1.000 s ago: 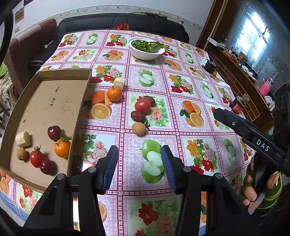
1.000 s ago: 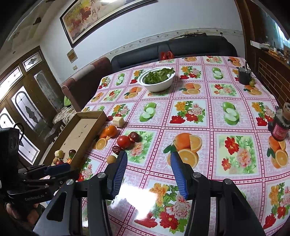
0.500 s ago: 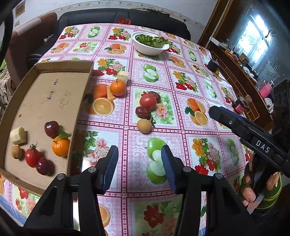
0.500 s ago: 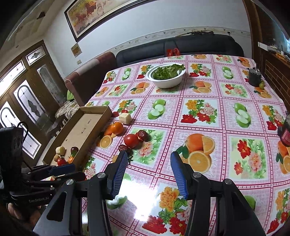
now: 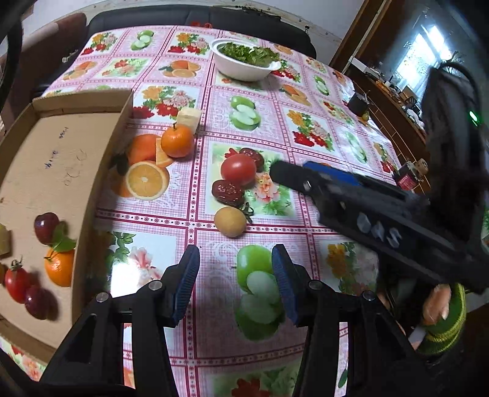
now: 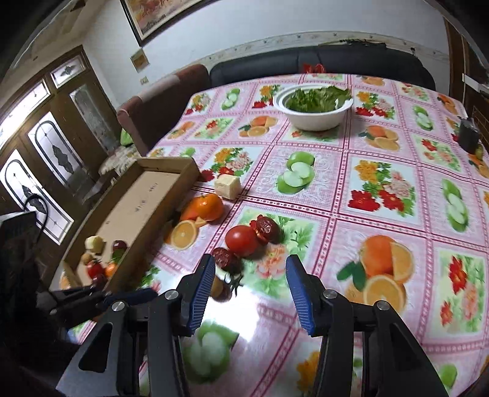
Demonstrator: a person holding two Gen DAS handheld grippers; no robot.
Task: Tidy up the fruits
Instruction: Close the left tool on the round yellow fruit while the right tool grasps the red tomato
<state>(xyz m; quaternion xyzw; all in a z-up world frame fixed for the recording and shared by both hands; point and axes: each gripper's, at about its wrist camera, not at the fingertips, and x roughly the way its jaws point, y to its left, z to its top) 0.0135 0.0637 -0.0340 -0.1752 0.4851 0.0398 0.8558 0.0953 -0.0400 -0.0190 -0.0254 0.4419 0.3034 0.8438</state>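
We log the tan fruit near the tomato, half hidden behind right gripper; fingers closing, empty. Left gripper fingers apart, empty.

Black sofa against white wall (framed painting above).

Gripper frames: black plastic, silver screws at the joints.
Pads: blue, ribbed.
Right gripper: raised pale lettering on its black side.
Sleeve: dark green knit, yellow-green stripes.
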